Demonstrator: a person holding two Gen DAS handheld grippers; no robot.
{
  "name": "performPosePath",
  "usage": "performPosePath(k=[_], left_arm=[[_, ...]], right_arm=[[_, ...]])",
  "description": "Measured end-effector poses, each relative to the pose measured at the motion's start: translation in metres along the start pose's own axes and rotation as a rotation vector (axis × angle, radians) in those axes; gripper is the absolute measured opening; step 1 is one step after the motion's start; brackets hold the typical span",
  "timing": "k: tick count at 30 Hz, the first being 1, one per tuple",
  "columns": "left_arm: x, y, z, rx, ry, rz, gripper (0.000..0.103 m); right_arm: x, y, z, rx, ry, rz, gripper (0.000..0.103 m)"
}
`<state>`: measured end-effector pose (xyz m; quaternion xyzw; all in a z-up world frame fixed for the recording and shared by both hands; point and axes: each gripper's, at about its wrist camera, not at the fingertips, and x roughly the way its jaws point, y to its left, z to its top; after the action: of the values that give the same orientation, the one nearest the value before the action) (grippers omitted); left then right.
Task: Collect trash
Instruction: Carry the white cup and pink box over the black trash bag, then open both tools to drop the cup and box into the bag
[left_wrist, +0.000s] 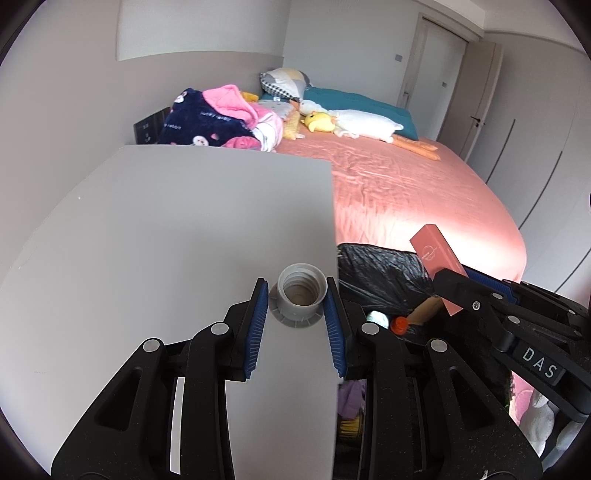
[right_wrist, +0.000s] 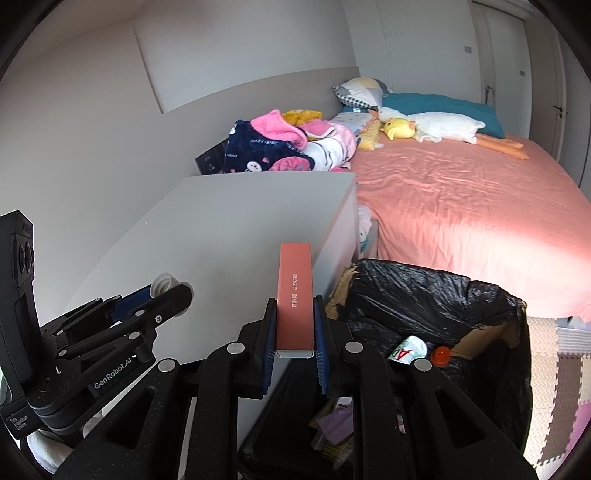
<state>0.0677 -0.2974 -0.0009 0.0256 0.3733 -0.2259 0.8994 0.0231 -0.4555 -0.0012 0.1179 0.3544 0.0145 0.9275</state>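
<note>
Bedroom, bin (right_wrist: 424, 295) contents partly hidden, perhaps wrappers

We face a pale grey cabinet top (left_wrist: 166, 236) set against the grey wall (left_wrist: 66, 103) at our nine o'clock. At two o'clock a bed with a salmon-pink cover (right_wrist: 461, 206) runs towards white wardrobe doors (left_wrist: 436, 81). Daylight brightens the cover's near corner. Foam floor tiles (right_wrist: 565, 387) show at four o'clock.
</note>
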Motion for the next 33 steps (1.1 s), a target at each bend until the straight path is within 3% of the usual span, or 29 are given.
performPosePath(k=[33], left_arm=[[0.025,-0.098,-0.005,0.191,0.071,-0.161,0.03]], right_arm=[[-0.045,-0.101,-0.022,0.156,-0.032,-0.163,0.02]])
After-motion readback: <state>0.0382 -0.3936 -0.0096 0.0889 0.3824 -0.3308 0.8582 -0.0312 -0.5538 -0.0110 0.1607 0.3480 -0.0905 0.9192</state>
